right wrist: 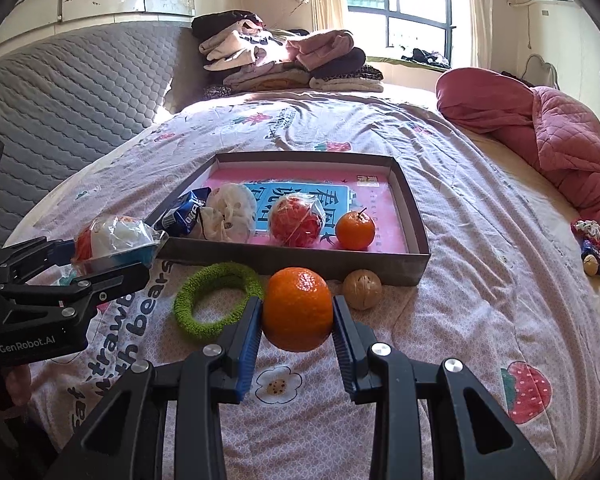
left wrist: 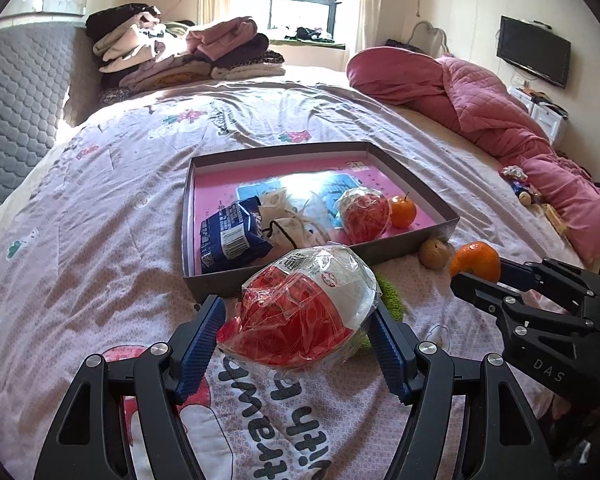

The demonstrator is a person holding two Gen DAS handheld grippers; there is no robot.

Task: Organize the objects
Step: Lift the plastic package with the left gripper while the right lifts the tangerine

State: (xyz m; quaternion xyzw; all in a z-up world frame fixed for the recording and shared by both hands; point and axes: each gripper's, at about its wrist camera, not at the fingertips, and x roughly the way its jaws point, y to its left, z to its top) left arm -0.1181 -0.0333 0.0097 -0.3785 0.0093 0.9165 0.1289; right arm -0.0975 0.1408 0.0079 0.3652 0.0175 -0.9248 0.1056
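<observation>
black linkages and blue ribbed pads fill the bottom of each wrist view. the left gripper [left wrist: 296,320] is clamped, jaws wide, on a plastic-wrapped red ball [left wrist: 300,312] with a white label area whose small print is too fine to read; the wrapped ball sits in the air above the bedspread [left wrist: 100,208], just short of the near wall of the box [left wrist: 292,276]. the right gripper [right wrist: 298,316] is clamped on a mandarin [right wrist: 298,308], its pads pressing both sides of the fruit, also lifted above the bedspread.

seen from the right wrist, the left gripper's body reads "genrobot.ai"; seen from the left wrist, the right gripper's body shows the letters "das". the bedspread carries printed words: "strawb…" and "with bears" beside the left gripper, next to a strawberry print [right wrist: 524,392].

on the bedspread just before the box lie a green fuzzy ring [right wrist: 216,300] and a walnut [right wrist: 362,290], the walnut almost touching the box wall. inside the shallow box, on a pink sheet with large blue chinese characters, sit a dark blue snack packet [right wrist: 184,212] whose lettering looks like "oreo", a white cloth pouch [right wrist: 230,216], a second wrapped red ball [right wrist: 296,222] and a smaller mandarin with a stem [right wrist: 355,230]. folded clothes [right wrist: 284,60] are stacked at the far end of the bed, and a pink quilt [right wrist: 560,136] lies to the right.
</observation>
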